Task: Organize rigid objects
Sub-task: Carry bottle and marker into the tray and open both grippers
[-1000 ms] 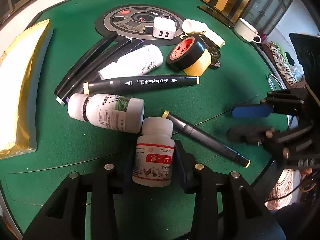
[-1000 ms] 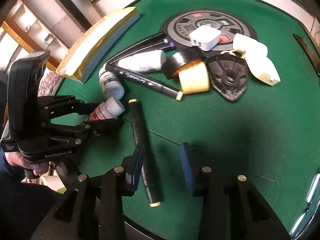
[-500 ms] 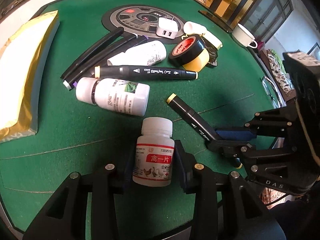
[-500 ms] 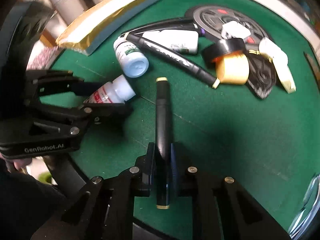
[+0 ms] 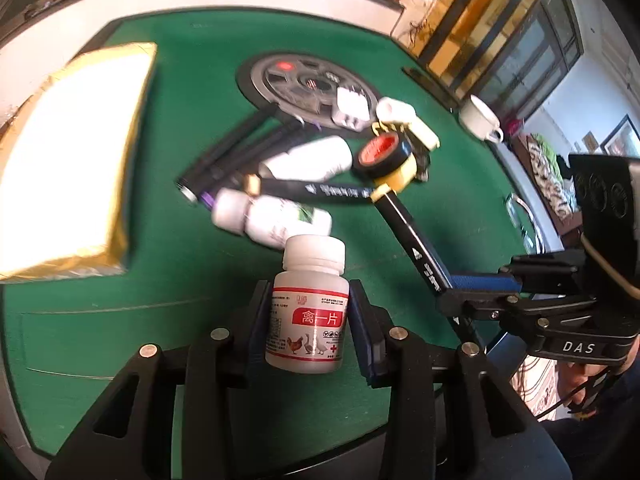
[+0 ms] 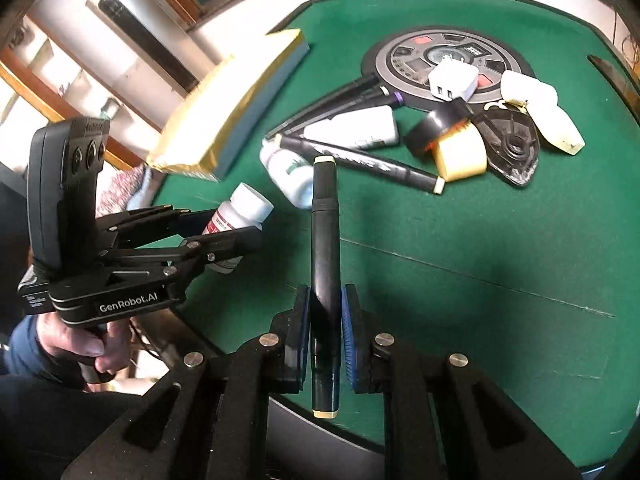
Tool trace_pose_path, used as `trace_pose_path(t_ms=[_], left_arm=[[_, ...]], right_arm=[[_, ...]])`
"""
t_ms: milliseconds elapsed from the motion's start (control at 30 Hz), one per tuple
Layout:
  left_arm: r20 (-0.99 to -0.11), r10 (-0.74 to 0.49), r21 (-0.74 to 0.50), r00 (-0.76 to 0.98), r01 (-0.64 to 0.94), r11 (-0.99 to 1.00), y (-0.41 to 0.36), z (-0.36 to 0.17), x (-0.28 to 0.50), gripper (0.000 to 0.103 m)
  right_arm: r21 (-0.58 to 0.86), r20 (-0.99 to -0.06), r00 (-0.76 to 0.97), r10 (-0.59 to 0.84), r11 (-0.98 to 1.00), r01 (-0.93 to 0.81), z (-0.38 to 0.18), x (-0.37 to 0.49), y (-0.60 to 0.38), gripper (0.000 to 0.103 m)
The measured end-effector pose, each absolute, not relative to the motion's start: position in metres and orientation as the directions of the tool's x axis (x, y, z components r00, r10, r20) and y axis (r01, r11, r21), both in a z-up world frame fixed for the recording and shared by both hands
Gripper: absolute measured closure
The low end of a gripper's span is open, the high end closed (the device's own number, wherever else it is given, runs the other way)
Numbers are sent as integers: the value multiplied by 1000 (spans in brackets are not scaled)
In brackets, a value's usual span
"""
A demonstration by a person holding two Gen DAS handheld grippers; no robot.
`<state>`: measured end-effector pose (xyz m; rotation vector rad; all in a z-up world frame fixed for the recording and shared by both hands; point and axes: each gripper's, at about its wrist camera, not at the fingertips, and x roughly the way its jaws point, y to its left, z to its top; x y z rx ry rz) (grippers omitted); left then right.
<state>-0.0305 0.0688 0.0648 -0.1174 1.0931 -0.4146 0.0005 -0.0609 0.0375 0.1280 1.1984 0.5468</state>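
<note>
Bottle (image 5: 307, 312) clamped upright in left gripper (image 5: 308, 322), lifted off the green counter (image 5: 192, 272); base overhangs the pads, label partly legible. Marker (image 6: 325, 280) pinched in right gripper (image 6: 325, 326), pointing away toward the pile, lower cap jutting past the pads. Beyond: second bottle (image 5: 272, 218) lying blurred, tip half hidden behind the marker in the right view. Another marker (image 6: 360, 162), white tube (image 6: 356, 128) and black pens (image 6: 336, 100) overlapping, edges smeared. Tape rolls (image 6: 452, 142) stacked, black one partly covered. Charger (image 6: 452, 80) on a round disc (image 6: 452, 56), mostly obscured. Gold box (image 5: 68, 160) overexposed at far left.
</note>
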Motion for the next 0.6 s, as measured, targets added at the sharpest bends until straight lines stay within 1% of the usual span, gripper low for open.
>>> trace_pose_path(t_ms=[267, 467, 600], left_arm=[[-804, -358, -294, 474, 205, 933, 122, 92, -24, 67], [-801, -313, -283, 510, 138, 949, 176, 101, -3, 67], [-805, -279, -271, 524, 93, 958, 209, 102, 22, 67]], right_arm=[[440, -812, 250, 527, 835, -331, 60, 14, -35, 89], [482, -786, 221, 577, 797, -365, 80, 48, 20, 89], [510, -774, 201, 601, 779, -364, 81, 77, 60, 89]])
